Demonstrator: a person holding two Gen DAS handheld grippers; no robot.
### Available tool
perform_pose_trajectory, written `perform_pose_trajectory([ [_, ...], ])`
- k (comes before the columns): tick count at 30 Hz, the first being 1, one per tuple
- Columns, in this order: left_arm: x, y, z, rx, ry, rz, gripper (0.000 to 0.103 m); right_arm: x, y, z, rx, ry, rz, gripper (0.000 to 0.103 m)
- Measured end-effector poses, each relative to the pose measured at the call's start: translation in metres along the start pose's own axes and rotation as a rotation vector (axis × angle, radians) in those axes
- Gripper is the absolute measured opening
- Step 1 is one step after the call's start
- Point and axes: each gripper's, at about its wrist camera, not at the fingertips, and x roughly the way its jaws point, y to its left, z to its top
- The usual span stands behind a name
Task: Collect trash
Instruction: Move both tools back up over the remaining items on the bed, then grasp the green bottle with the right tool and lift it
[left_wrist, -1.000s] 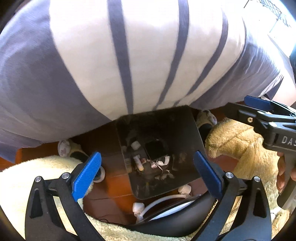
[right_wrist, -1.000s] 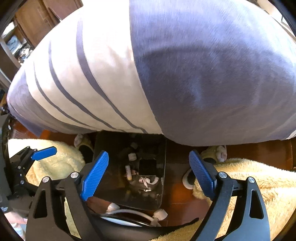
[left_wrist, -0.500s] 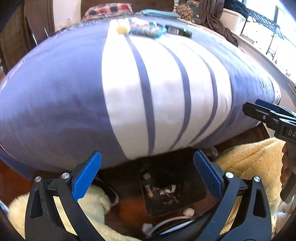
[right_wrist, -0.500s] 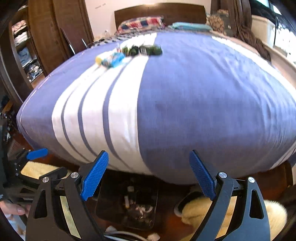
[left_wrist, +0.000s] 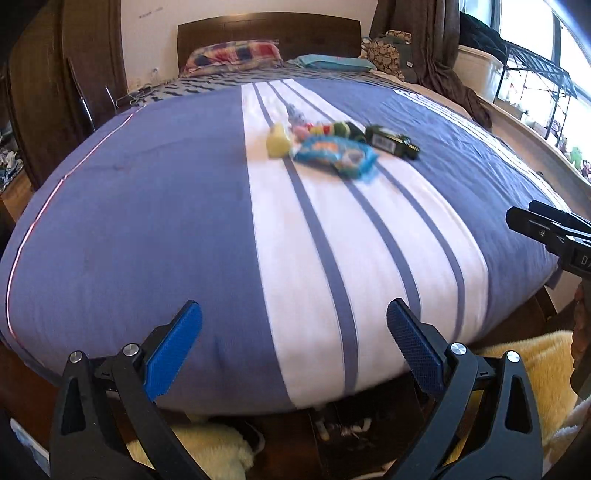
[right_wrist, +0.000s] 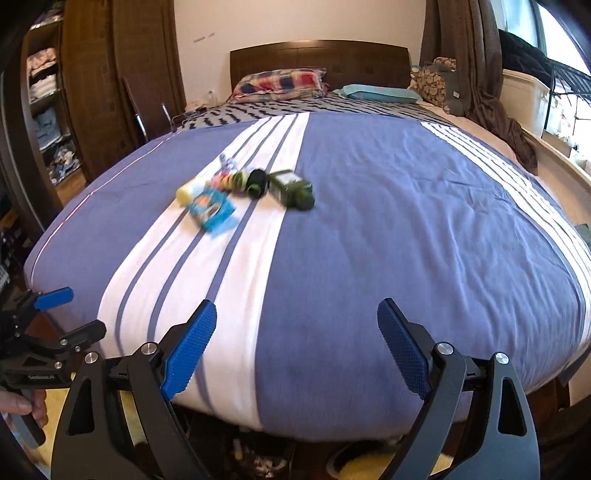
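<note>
Trash lies in a small heap on the blue-and-white striped bed cover (left_wrist: 147, 221): a blue snack wrapper (left_wrist: 334, 153), a yellow-green piece (left_wrist: 277, 142), a dark green carton (left_wrist: 393, 142) and small coloured bits (left_wrist: 325, 129). The heap also shows in the right wrist view: wrapper (right_wrist: 212, 210), carton (right_wrist: 291, 188). My left gripper (left_wrist: 293, 343) and my right gripper (right_wrist: 297, 347) are both open and empty, at the bed's foot, well short of the heap. A dark bin (left_wrist: 354, 435) with scraps stands on the floor below the bed's edge.
Pillows (right_wrist: 280, 83) and a dark headboard (right_wrist: 317, 55) are at the far end. A wooden wardrobe (right_wrist: 92, 92) stands left, a window ledge (left_wrist: 535, 147) right. Yellow fluffy rugs (left_wrist: 517, 354) lie on the floor by the bin.
Both grippers have risen and tilted up from the floor bin to above the bed's foot. The trash heap on the cover has come into view.
</note>
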Motion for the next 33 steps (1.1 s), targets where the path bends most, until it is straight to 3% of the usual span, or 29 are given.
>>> perform_pose_trajectory([
  [14,0.057,-0.012,0.063,0.011,0.028,-0.031,0.095,0.097,-0.009,0.076,-0.009,0.054,-0.002,0.088],
  [17,0.067,-0.014,0.076,0.025,0.019,-0.021,0.095,0.125,-0.005,0.092,-0.029,0.087,0.01,0.076],
  [24,0.086,-0.019,0.101,0.032,0.021,-0.038,0.095,0.167,0.006,0.109,-0.08,0.156,0.008,0.069],
  [28,0.1,-0.024,0.109,0.041,0.04,-0.054,0.095,0.177,0.011,0.114,-0.117,0.176,0.006,0.062],
  [30,0.108,-0.028,0.114,0.031,0.056,-0.063,0.095,0.18,0.011,0.115,-0.125,0.182,0.017,0.048],
  [33,0.115,-0.032,0.12,0.017,0.061,-0.081,0.095,0.179,0.005,0.118,-0.118,0.18,0.02,0.048],
])
